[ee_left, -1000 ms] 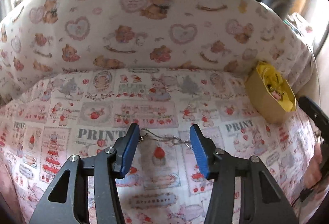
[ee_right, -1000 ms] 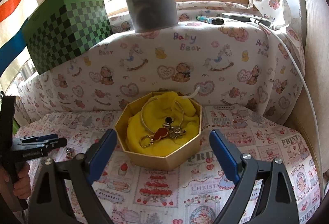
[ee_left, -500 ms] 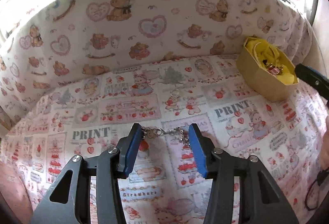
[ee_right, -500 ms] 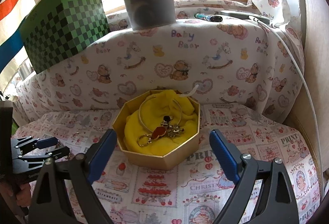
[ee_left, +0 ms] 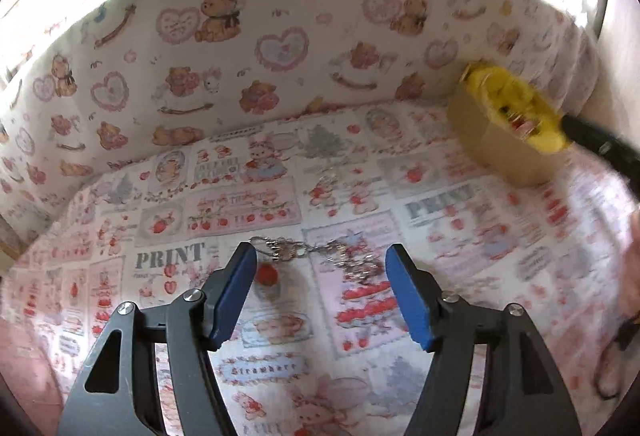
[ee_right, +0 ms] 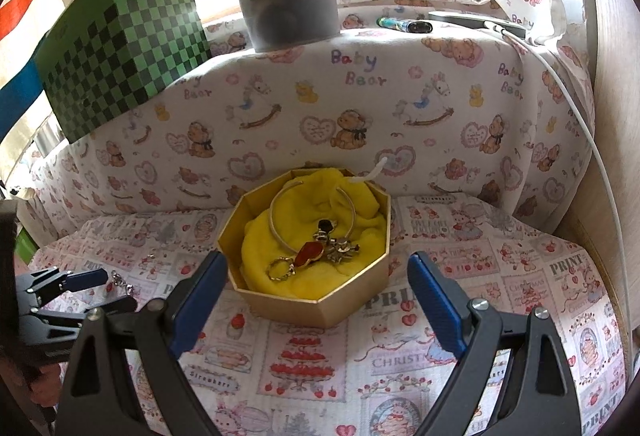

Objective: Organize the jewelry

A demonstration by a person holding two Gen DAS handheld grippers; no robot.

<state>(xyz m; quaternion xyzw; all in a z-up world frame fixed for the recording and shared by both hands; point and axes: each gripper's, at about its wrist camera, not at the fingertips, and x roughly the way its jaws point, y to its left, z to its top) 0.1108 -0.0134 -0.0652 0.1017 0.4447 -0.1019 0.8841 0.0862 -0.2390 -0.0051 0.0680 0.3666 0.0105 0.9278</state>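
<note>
Here the left gripper (ee_left: 320,268) hangs low over the printed cloth (ee_left: 248,204) with its blue pads spread wide, and the silver chain (ee_left: 320,254) lies flat on the cloth just ahead of the gap between them, apart from both pads as far as I can judge. The chain looks light, limp and slippery, so I'd guess it will slump and slide unless it's pinched at the bunched links or the clasp end near the left pad, rather than along a thin single strand.

The right gripper (ee_right: 318,300) is spread wide too and holds nothing; it faces the gold octagonal box (ee_right: 316,300), lined with yellow cloth (ee_right: 260,236) and already holding a bangle (ee_right: 276,224), a ring (ee_right: 280,268) and a red pendant (ee_right: 308,252). Only this right view shows those pieces clearly; in the left view the box sits blurred at the far right. Only the left view shows how the chain lies; from the right it is a glint beside the left gripper.
</note>
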